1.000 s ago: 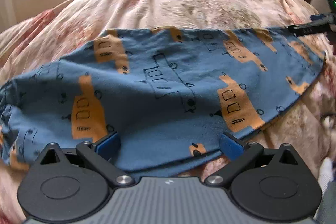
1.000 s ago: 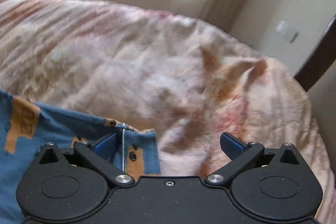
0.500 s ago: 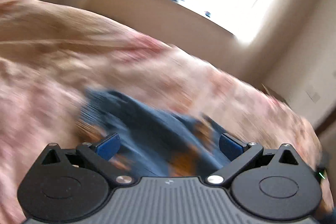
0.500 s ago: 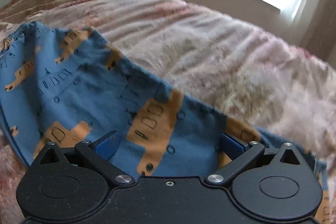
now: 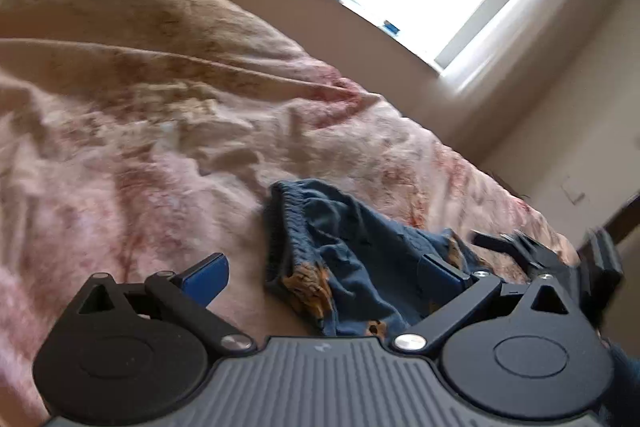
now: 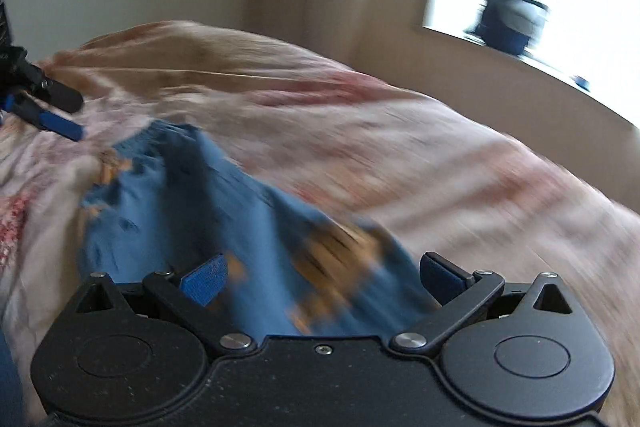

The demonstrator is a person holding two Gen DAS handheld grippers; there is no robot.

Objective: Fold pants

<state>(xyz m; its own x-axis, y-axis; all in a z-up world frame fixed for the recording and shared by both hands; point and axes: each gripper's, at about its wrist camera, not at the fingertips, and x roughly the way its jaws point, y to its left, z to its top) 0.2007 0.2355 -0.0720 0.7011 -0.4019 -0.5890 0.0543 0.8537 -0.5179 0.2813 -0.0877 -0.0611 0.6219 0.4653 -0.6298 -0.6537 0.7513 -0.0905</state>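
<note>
Both claws stand apart, empty: the left claw (image 5: 322, 273) and right claw (image 6: 322, 277) hover low over the blue pants (image 5: 348, 259), bunched on the bed (image 5: 160, 147). Motion blur smears the right view, so the pants' (image 6: 180, 211) print and folds are hard to read; their near end is hidden behind the claw bodies.

The right gripper (image 6: 322, 277) hovers with its jaws wide apart over blue pants (image 6: 192, 211) lying on a pink bedspread (image 6: 440, 163). The left gripper (image 6: 60, 111) shows at the far left edge.
</note>
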